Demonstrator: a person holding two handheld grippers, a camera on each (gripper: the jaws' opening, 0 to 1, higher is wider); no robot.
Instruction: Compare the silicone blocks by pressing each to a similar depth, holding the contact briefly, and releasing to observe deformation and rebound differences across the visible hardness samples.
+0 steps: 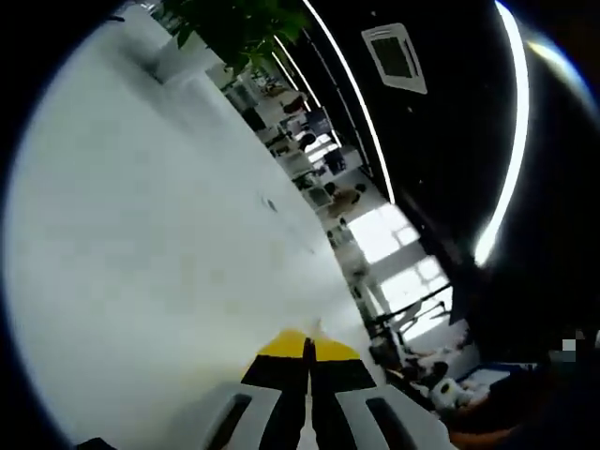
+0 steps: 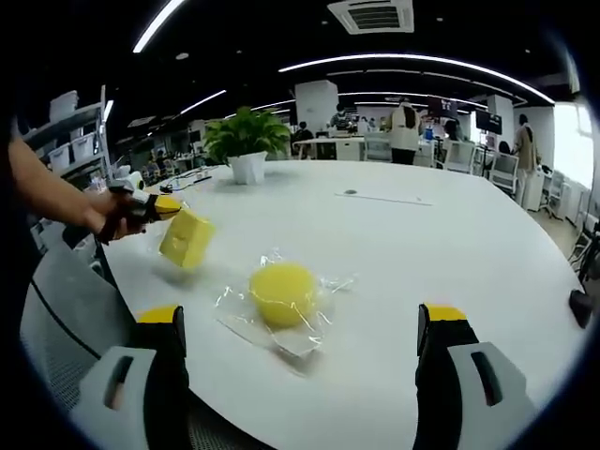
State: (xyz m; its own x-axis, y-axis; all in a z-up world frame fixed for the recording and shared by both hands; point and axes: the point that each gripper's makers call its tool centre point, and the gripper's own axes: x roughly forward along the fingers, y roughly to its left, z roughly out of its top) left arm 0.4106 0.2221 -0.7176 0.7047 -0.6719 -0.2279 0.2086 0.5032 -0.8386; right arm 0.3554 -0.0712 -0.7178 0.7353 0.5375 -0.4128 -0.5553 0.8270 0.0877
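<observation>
In the right gripper view, the right gripper (image 2: 300, 328) is standing with its 2 yellow-tipped black jaws wide apart, 1 at each lower corner of the picture, gripping nothing. Between them, further out on the large white table (image 2: 450, 244), a round yellow silicone block (image 2: 282, 292) is lying on a crumpled sheet of clear plastic wrapping (image 2: 286, 333). To its left, a yellow square silicone block (image 2: 187, 238) is hanging tilted above the table near the edge, with its shadow on the surface below; the left gripper (image 2: 161, 210), coming in from the left in the person's hand (image 2: 105, 214), is holding it by the upper corner. A green leafy plant in a white pot (image 2: 247, 142) is standing at the far side of the table, and a thin flat strip (image 2: 386, 198) is lying well apart to the right.

In the left gripper view, the left gripper's (image 1: 307, 345) yellow-tipped jaws are meeting at the bottom, with the white table tilted across the picture and the plant (image 1: 234, 28) at the top; the square block is not discernible between them here.
</observation>
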